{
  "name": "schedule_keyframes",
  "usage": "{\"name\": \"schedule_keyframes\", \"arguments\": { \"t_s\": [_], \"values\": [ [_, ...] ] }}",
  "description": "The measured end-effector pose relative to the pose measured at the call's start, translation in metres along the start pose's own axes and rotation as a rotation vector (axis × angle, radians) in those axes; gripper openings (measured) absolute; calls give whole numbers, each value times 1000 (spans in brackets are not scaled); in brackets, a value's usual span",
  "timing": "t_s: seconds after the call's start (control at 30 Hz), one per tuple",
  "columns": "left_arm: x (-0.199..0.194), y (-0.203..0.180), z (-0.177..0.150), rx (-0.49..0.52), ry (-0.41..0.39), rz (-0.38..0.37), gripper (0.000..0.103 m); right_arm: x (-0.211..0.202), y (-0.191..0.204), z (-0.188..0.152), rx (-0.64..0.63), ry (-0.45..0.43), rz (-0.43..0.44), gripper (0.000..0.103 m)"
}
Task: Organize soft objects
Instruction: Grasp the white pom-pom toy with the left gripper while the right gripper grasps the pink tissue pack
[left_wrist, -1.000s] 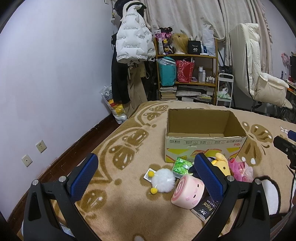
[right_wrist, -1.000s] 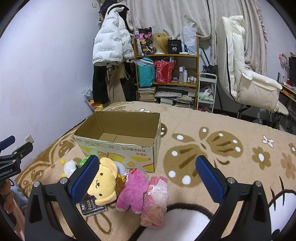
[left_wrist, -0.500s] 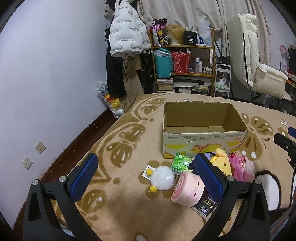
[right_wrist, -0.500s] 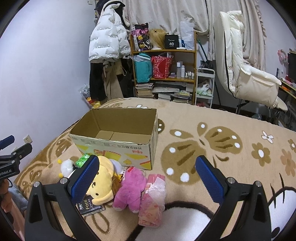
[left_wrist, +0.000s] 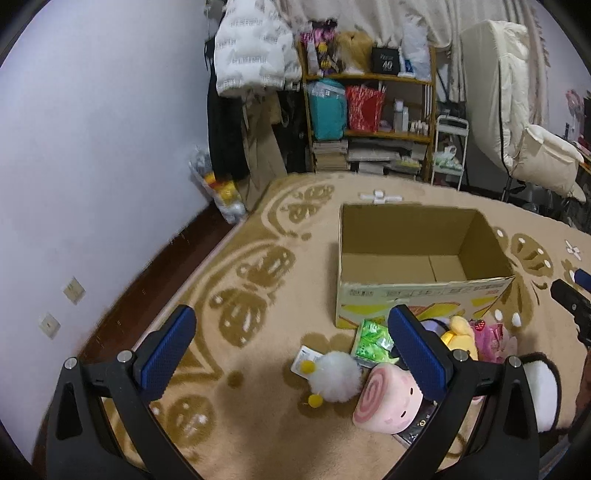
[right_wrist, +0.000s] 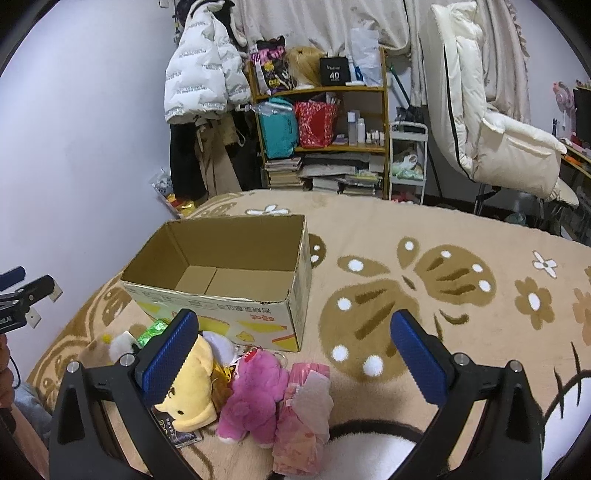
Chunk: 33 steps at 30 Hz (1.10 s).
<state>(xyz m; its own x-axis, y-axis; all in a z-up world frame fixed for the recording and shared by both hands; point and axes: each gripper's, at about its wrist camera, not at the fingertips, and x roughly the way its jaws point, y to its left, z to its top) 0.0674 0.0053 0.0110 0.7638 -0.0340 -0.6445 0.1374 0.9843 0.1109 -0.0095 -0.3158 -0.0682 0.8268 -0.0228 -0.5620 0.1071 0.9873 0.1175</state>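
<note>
An open, empty cardboard box (left_wrist: 421, 295) (right_wrist: 221, 306) sits on the patterned blanket. Soft toys lie in front of it: a white pom-pom toy (left_wrist: 336, 376), a pink roll cushion (left_wrist: 388, 402), a yellow plush (right_wrist: 192, 387) (left_wrist: 458, 328), a pink plush bear (right_wrist: 255, 395), a pink wrapped packet (right_wrist: 306, 406) and a green packet (left_wrist: 373, 339). My left gripper (left_wrist: 291, 354) is open and empty above the blanket, left of the toys. My right gripper (right_wrist: 295, 365) is open and empty above the pink bear.
A dark flat package (right_wrist: 177, 432) lies under the yellow plush. A wooden shelf (right_wrist: 321, 122) with bags and books stands beyond the bed, a white jacket (right_wrist: 199, 70) hangs at its left, a white chair (right_wrist: 498, 129) at the right. The bed edge and floor (left_wrist: 147, 284) lie left.
Both grippers have risen and tilted down, so the box's inside shows more. The toys and the box have not moved. Both grippers stay open.
</note>
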Motion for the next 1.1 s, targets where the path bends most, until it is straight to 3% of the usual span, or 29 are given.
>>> {"name": "schedule_keyframes", "arguments": {
  "t_s": [0.23,0.6,0.73,0.9,1.1],
  "values": [
    [49,1,-3,-25,115,-11,103,31,-7,-3,29,84,49,103],
    [93,-2,-16,-45,268,-55,103,75,-21,-25,61,234,22,102],
    [104,-3,-22,-45,304,-58,103,89,-22,-33,53,293,19,94],
    [115,-5,-30,-51,353,-73,103,100,-17,-44,21,351,18,92],
    [128,-12,-41,-40,404,-73,103,107,-15,-52,-17,416,-8,77]
  ]
}}
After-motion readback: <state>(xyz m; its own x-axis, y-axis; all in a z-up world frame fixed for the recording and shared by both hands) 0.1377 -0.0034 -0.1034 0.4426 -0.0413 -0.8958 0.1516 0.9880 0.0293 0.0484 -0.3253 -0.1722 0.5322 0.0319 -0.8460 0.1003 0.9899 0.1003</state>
